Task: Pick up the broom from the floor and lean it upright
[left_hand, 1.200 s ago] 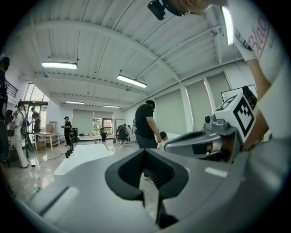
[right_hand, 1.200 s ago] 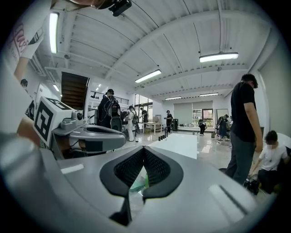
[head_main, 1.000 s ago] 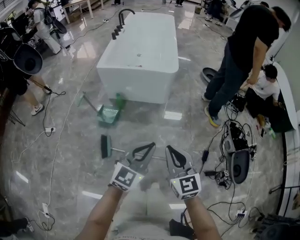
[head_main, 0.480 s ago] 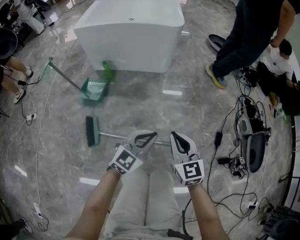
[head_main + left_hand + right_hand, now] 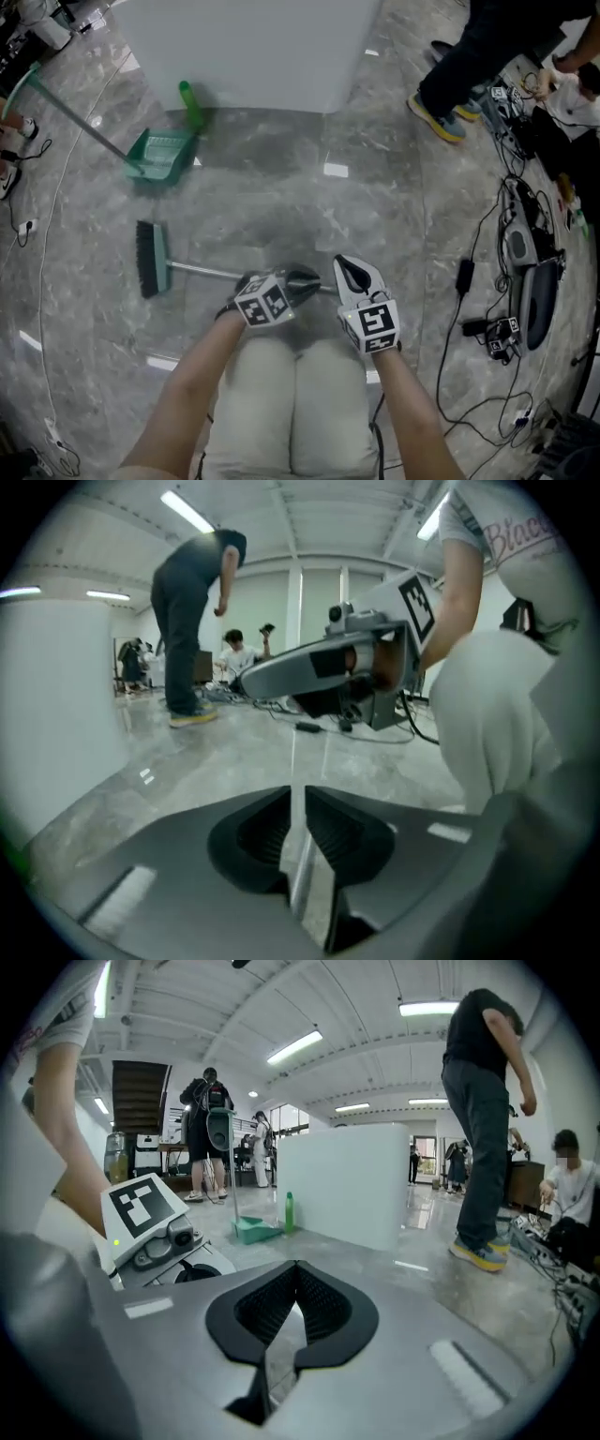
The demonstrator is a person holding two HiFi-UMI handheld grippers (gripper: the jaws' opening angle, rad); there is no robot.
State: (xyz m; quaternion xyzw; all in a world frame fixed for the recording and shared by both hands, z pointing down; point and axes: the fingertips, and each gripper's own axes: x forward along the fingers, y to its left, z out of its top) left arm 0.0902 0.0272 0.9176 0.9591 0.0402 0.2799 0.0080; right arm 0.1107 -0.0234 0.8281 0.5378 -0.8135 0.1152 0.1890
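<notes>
The broom [image 5: 150, 261] lies flat on the grey marble floor, dark brush head at the left. Its metal handle [image 5: 202, 271] runs right toward my hands. My left gripper [image 5: 309, 279] sits low over the handle's right end and points along it. Its jaws have just been opening and stand a narrow slit apart [image 5: 297, 794]; a shiny strip shows through the slit, with nothing pressed between the pads. My right gripper [image 5: 345, 267] hovers just right of the handle's end, its tips meeting [image 5: 297, 1269] on nothing.
A white bathtub [image 5: 253, 47] stands ahead, with a green bottle [image 5: 192, 103] and a green long-handled dustpan [image 5: 159, 155] at its foot. A person [image 5: 487, 56] stands at the upper right. Cables and gear [image 5: 525, 272] cover the floor on the right.
Both grippers have dropped toward the floor as the view sank lower. The left gripper has come down over the right end of the broom handle.
</notes>
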